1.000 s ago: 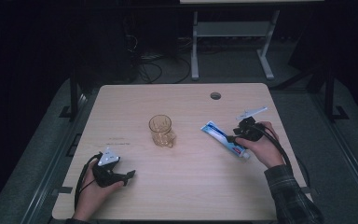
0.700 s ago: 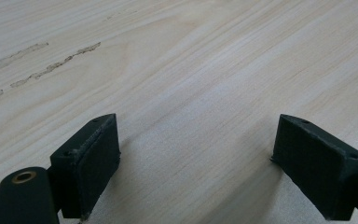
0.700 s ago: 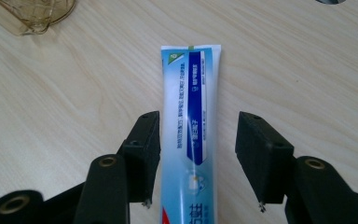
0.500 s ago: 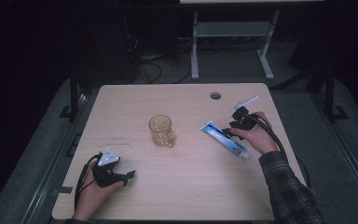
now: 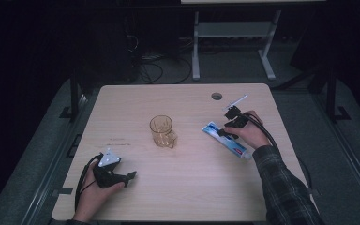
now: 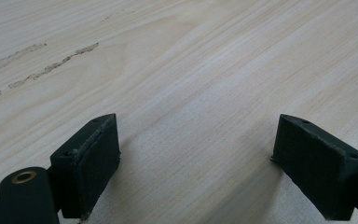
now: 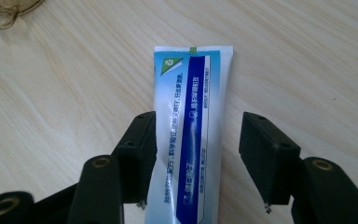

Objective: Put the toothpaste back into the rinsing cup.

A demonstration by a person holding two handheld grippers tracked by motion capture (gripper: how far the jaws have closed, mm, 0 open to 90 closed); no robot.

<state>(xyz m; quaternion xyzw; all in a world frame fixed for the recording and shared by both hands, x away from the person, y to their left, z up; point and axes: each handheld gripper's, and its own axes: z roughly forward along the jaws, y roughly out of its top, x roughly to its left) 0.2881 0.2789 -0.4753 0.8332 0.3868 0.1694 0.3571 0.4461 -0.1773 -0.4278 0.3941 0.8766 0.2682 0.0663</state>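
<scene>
Two grippers are seen at the table (image 5: 122, 101). A toothpaste tube (image 7: 191, 121) lies flat between the right gripper (image 7: 193, 144) fingers, which have just been opening. The left gripper (image 6: 196, 154) fingers are held wide apart over bare wood. A glass mug (image 5: 162, 131) stands mid-table.

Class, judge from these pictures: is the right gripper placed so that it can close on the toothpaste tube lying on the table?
Probably yes. The right gripper stands over the toothpaste tube with its jaws open, one on each side of the tube; they have just been opening. Nothing lies between jaws and tube, and the glass mug stands well apart.
</scene>
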